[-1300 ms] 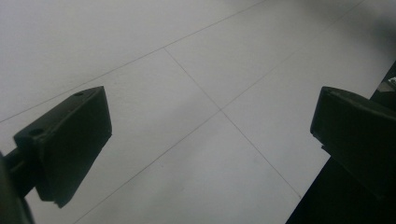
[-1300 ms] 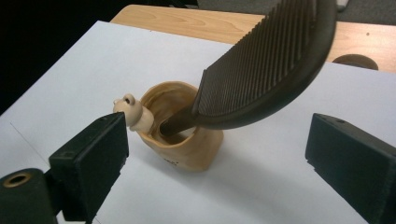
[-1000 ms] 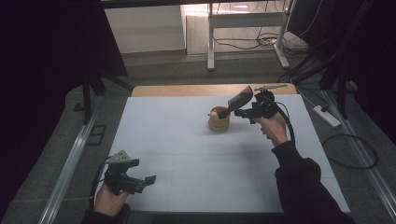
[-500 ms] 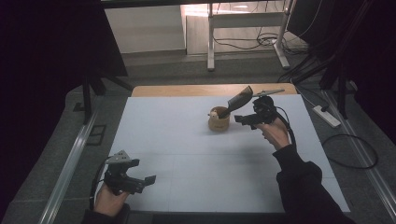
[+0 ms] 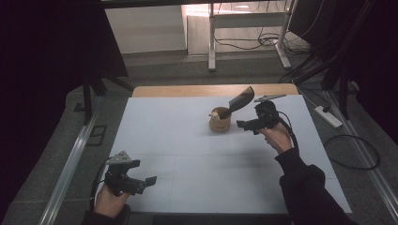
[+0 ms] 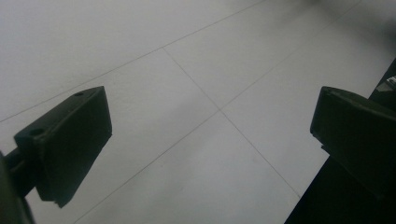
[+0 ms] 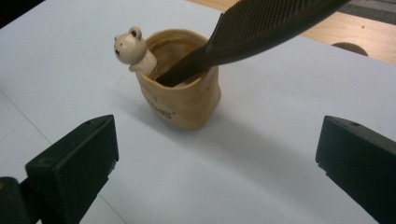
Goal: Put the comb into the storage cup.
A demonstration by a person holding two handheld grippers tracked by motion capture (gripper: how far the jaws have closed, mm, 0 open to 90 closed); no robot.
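Black comb [image 7: 261,28] stands handle-down in the tan bear-figure cup [image 7: 180,88], far centre of the desk [image 5: 187,140]. Right hand-held gripper [image 5: 248,124] sits just right of it, released, empty. Left hand-held gripper [image 5: 143,183] idle, released, near-left. Placement appears complete; only withdrawal seems left.

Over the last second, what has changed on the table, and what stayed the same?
The right gripper has drawn back slightly from the cup, toward the person, with its fingers open and empty. The comb stays leaning in the cup with the bear figure on its rim, where it was. The left gripper stays open at the near left corner of the table.
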